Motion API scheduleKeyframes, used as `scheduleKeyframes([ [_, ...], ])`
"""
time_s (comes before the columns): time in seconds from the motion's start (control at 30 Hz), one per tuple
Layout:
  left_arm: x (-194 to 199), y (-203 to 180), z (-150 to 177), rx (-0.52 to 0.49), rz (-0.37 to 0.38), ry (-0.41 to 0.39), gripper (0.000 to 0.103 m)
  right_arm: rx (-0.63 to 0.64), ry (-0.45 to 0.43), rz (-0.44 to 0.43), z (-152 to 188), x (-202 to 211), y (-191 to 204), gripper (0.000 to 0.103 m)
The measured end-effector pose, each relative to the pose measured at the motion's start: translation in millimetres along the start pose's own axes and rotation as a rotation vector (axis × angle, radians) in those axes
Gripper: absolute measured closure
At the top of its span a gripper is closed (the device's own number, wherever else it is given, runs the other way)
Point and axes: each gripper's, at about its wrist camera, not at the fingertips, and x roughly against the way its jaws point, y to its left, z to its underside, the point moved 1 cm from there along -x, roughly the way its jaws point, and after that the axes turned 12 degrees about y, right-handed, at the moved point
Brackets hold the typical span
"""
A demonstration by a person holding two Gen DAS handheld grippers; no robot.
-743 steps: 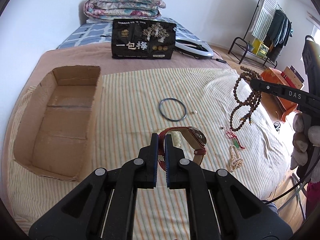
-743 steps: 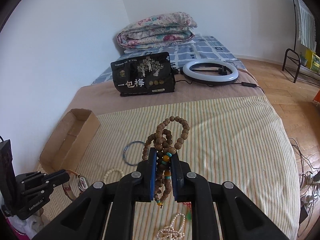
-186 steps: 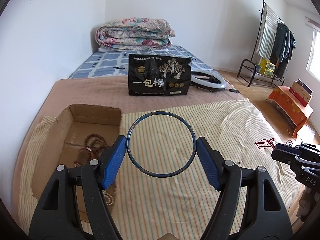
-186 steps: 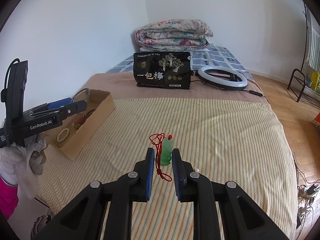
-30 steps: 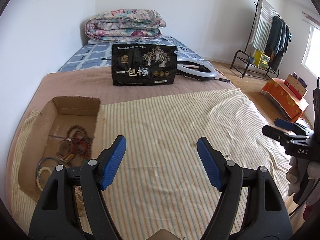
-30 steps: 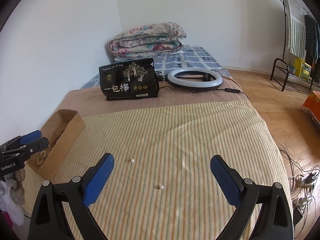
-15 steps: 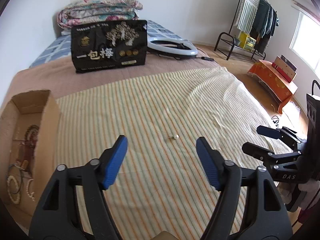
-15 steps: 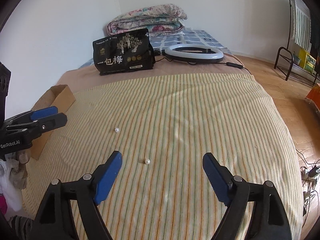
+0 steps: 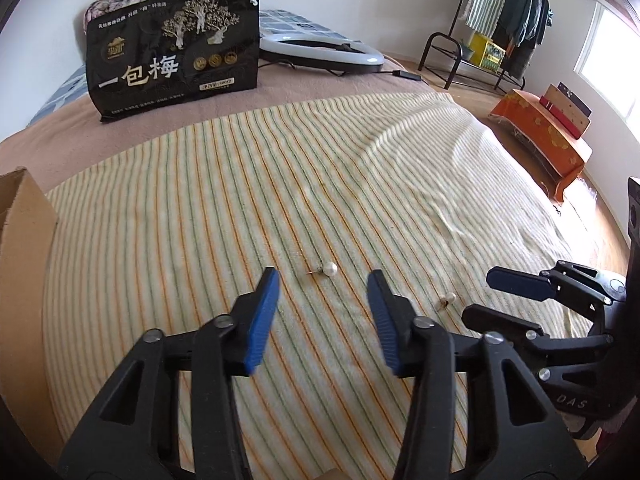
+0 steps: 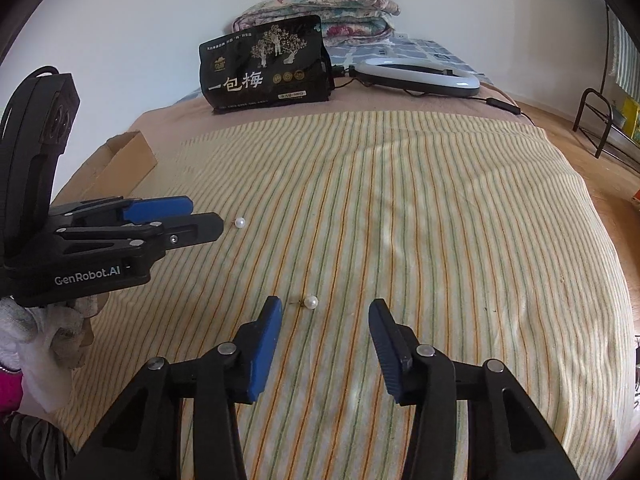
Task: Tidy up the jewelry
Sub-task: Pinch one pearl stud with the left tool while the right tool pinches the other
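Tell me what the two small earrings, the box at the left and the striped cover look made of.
Earrings: glossy white pearl-like beads, possibly imitation, on thin gold-toned metal posts.
Box: plain brown cardboard, matte, with raw cut edges.
Striped cover: soft woven fabric, seemingly terry-like; it wrinkles and looks faintly fuzzy.

1. Left wrist view: bare striped blanket [image 9: 360, 184] fills the middle, open to pass.
2. Cardboard box [image 9: 24, 248] walls the left edge.
3. Black bag [image 9: 176, 48] stands upper left.
4. Right tool [image 9: 476, 298] crowds lower right.
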Motion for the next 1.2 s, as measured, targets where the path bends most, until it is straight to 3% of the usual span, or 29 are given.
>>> scheduleKeyframes([
  [0.43, -24.3, -3.7, -8.9, -0.018, -0.027, 0.001, 0.068, 0.002, 0.005, -0.009, -3.1, -14.6, 2.5, 0.067],
  [0.5, -26.1, -5.3, -9.3, -0.029, -0.036, 0.001, 0.076, 0.008, 0.005, -0.007, -3.4, -15.6, 3.9, 0.068],
  [0.73, -27.9, -7.8, -8.2, -0.043, -0.053, -0.003, 0.085, 0.043, 0.012, 0.009, -3.7, -20.6, 11.4, 0.078],
  [0.97, -28.1, -6.9, -8.1, -0.043, -0.049, -0.001, 0.086, 0.059, 0.012, 0.012, -5.1, -23.0, 13.8, 0.094],
  [1.2, -25.0, -5.4, -9.6, -0.037, -0.046, -0.003, 0.086, 0.059, 0.006, 0.019, -4.3, -20.6, 14.9, 0.096],
])
